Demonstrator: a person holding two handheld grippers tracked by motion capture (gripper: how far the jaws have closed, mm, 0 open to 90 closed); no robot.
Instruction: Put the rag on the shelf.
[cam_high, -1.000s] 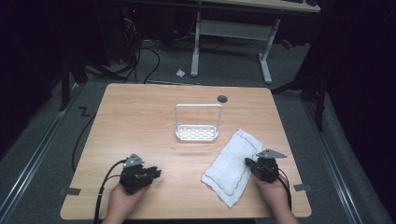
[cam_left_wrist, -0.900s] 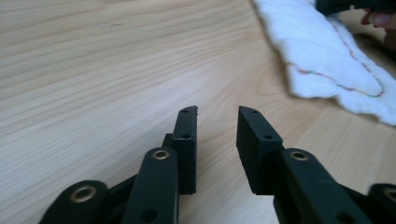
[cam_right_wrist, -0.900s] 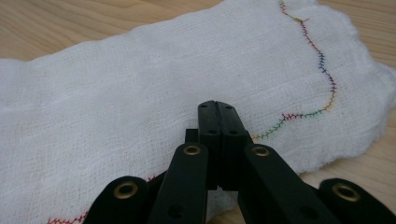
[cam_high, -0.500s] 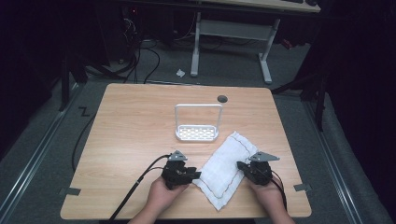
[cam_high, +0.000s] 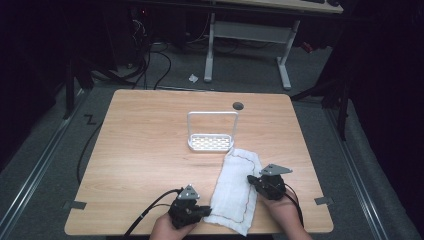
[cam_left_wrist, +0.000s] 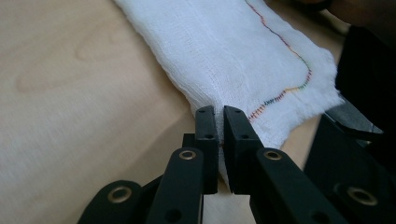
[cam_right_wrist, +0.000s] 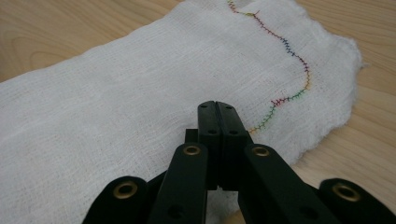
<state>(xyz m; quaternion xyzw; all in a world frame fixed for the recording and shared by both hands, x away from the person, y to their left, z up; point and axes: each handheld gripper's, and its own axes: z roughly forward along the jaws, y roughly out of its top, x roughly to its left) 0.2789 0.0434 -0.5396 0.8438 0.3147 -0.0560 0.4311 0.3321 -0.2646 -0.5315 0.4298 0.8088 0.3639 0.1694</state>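
The white cloth, lying lengthwise from the surface's near edge toward the rack, is clamped at its near-left edge by the just-closed left gripper and along its right edge by the right gripper.

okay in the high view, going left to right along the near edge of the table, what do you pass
Left hand-held gripper → white cloth → right hand-held gripper.
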